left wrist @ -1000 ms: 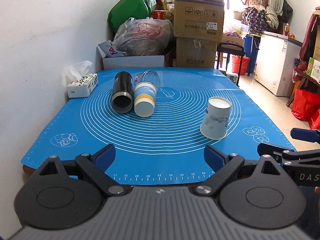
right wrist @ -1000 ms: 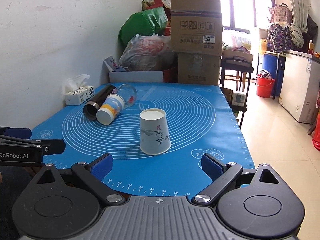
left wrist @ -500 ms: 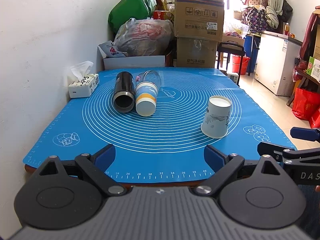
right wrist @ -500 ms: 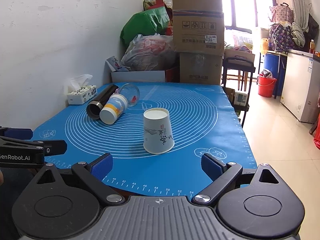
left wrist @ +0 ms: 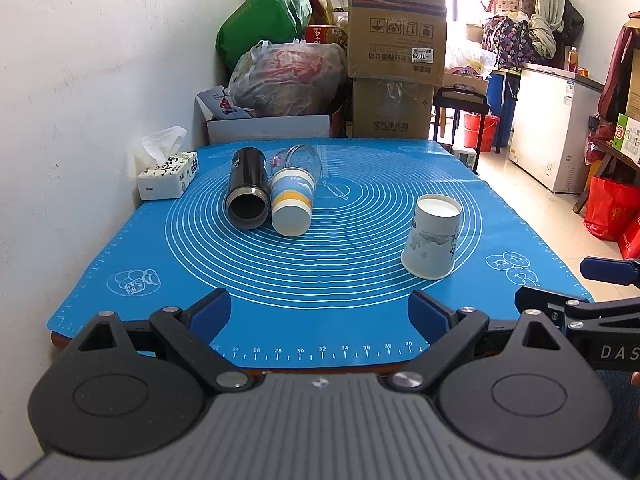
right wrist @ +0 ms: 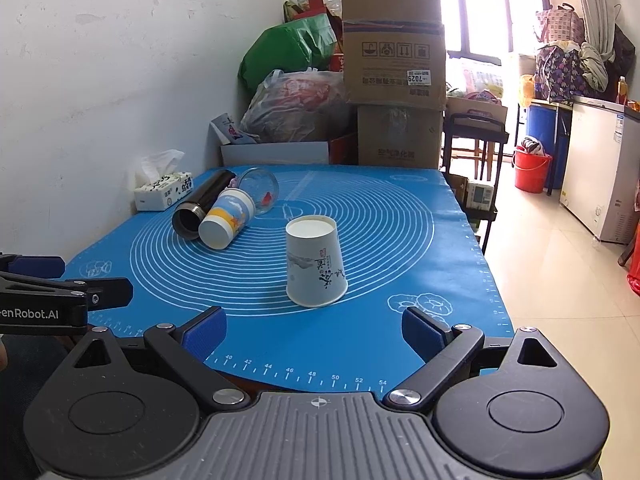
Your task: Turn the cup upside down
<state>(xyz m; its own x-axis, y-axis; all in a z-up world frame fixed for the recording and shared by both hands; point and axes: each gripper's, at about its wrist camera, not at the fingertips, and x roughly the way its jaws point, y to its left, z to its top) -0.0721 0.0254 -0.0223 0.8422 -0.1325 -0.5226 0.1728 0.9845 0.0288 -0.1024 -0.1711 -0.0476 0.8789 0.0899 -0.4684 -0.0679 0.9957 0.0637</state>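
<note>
A white paper cup point(left wrist: 433, 237) with ink drawings stands mouth-down on the blue mat point(left wrist: 320, 276), right of centre; in the right wrist view it point(right wrist: 316, 263) stands straight ahead. My left gripper point(left wrist: 319, 314) is open and empty at the mat's near edge. My right gripper point(right wrist: 314, 332) is open and empty, short of the cup. Each gripper shows at the side of the other's view.
A black flask point(left wrist: 247, 193), a blue-and-white cup point(left wrist: 293, 207) and a clear glass point(left wrist: 304, 158) lie on their sides at the mat's far left. A tissue box point(left wrist: 168, 175) sits by the wall. Boxes and bags point(left wrist: 396, 52) stand behind the table.
Both grippers have drawn back slightly from the table, so the cup and mat look a little farther away. The cup has not moved. Both stay open.
</note>
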